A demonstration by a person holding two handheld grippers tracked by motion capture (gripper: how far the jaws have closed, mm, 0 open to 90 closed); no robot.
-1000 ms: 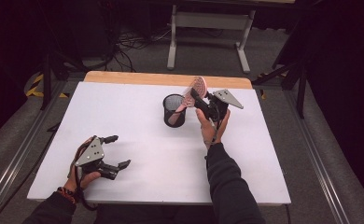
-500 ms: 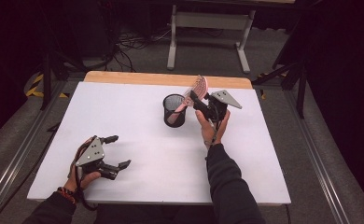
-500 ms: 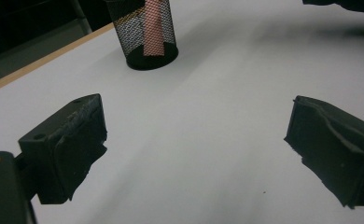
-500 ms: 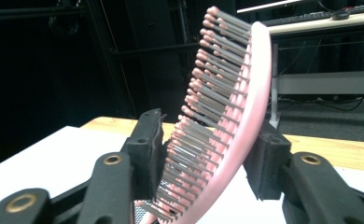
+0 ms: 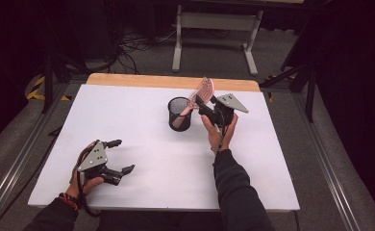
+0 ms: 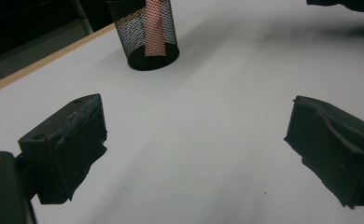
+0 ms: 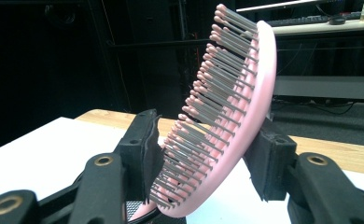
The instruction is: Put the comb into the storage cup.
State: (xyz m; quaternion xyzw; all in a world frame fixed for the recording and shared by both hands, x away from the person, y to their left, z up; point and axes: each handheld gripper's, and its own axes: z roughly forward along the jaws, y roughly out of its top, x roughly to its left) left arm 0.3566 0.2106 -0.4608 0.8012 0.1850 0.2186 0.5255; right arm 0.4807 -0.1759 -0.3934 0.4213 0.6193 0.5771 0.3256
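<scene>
Nothing has shifted since before: my left gripper (image 5: 112,165) rests on the white desk (image 5: 142,139), jaws spread. Farther right, my right gripper (image 5: 207,107) pinches the pink hairbrush (image 5: 201,92), handle down inside the mesh cup (image 5: 180,114).

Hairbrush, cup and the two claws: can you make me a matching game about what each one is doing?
Things:
1. pink hairbrush
2. black mesh cup
3. left claw
4. right claw

States:
A. open, holding nothing, low over the white table
B. shut on the brush's head
C. standing upright on the table
D. tilted, handle end down in the cup

Pairs: 1-D, 2-C, 3-A, 4-B
</scene>
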